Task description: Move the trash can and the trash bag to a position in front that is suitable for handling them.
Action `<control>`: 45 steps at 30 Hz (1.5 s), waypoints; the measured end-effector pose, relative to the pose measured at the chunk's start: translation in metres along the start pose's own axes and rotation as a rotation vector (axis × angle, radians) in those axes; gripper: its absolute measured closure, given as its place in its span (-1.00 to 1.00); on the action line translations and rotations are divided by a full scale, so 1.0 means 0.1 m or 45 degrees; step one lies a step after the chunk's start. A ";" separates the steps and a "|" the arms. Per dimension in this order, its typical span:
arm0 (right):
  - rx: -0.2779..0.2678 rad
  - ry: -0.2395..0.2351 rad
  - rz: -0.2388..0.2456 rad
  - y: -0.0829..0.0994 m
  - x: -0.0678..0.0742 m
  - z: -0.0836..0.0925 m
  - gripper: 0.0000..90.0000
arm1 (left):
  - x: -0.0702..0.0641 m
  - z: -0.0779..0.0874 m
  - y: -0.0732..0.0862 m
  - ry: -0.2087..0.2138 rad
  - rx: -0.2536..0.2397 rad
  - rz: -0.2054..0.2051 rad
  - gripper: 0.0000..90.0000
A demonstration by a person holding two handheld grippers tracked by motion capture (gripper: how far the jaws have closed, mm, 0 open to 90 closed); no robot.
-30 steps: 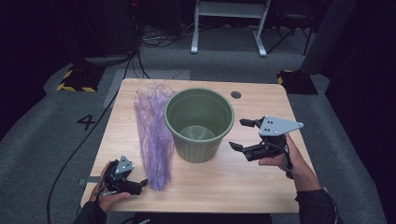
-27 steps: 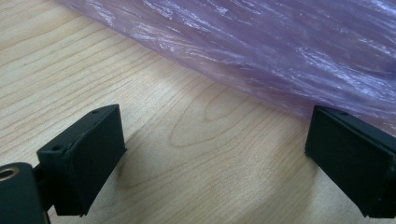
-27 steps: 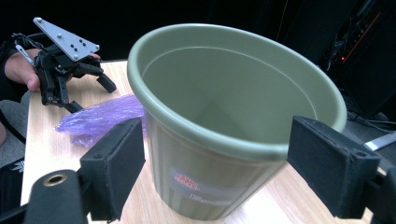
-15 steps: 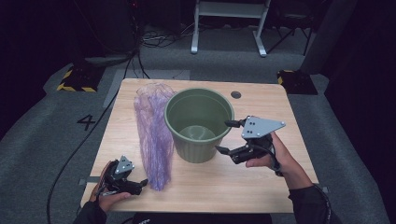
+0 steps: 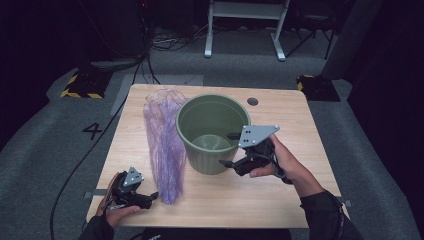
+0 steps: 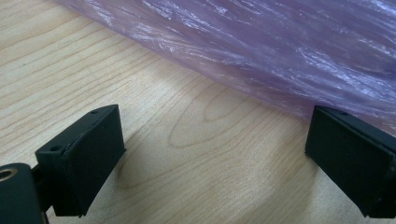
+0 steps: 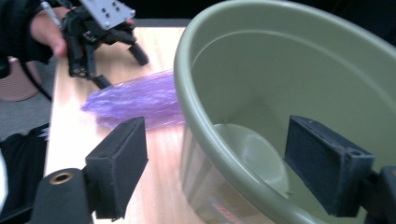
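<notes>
**Mia:** High view first. Can you read anything?

**Ben:** Just a big "4" (image 5: pixel 93 131) painted on the grey floor, left of the wooden table (image 5: pixel 310 145). No other words that I can read.

**Mia:** What is on the table?

**Ben:** A green bucket (image 5: pixel 212 132) stands upright in the middle. I can see its bottom, and nothing lies in it. A purple plastic bag (image 5: pixel 165 145) lies flat just beside it, on the left.

**Mia:** And the claws?

**Ben:** The right gripper (image 5: pixel 231 150) is at the bucket's near right side. One jaw is over the rim, the other is outside the wall. They are spread and have just been closing a little, with the rim between them. The left gripper (image 5: pixel 150 197) sits at the near left corner, by the bag's near end.

**Mia:** Now the left gripper view.

**Ben:** Its two black jaws are spread wide over bare wood. The purple bag (image 6: pixel 261 46) lies across the top. The right jaw's tip is at the bag's edge, but nothing is pinched.

**Mia:** And the right gripper view?

**Ben:** The bucket's rim (image 7: pixel 196 112) runs between the wide-apart jaws. The pads do not press on it. There is a small red mark low on the bucket's wall, too blurry to read. The bag (image 7: pixel 135 98) and the other gripper (image 7: pixel 116 65) are farther back.
</notes>
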State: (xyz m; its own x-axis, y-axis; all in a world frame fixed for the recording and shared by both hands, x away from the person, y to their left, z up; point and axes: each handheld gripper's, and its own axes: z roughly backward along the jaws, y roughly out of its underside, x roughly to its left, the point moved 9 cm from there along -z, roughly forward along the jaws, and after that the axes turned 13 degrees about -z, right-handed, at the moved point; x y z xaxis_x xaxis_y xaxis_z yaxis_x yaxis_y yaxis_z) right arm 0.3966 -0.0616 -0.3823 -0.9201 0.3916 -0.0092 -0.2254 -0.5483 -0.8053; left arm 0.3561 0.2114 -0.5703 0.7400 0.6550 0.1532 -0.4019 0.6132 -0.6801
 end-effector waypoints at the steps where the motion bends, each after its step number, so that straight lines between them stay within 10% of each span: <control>1: 0.017 0.004 -0.005 0.00 -0.02 -0.02 -0.42 | 0.00 0.00 0.00 0.000 0.000 0.000 -0.91; 21: 0.207 -0.056 0.091 0.08 -0.05 -0.16 0.62 | 0.00 0.00 0.00 -0.001 0.000 0.000 -0.91; 45: 0.237 -0.027 0.119 0.54 0.09 0.52 0.62 | 0.00 0.00 0.00 -0.003 0.002 0.001 -0.91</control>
State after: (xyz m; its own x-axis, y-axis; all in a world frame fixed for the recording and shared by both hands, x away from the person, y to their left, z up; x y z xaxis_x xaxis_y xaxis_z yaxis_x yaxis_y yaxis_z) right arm 0.3595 -0.1257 -0.3951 -0.9458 0.3181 -0.0650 -0.1919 -0.7093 -0.6783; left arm 0.3563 0.2112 -0.5704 0.7382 0.6567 0.1545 -0.4033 0.6132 -0.6793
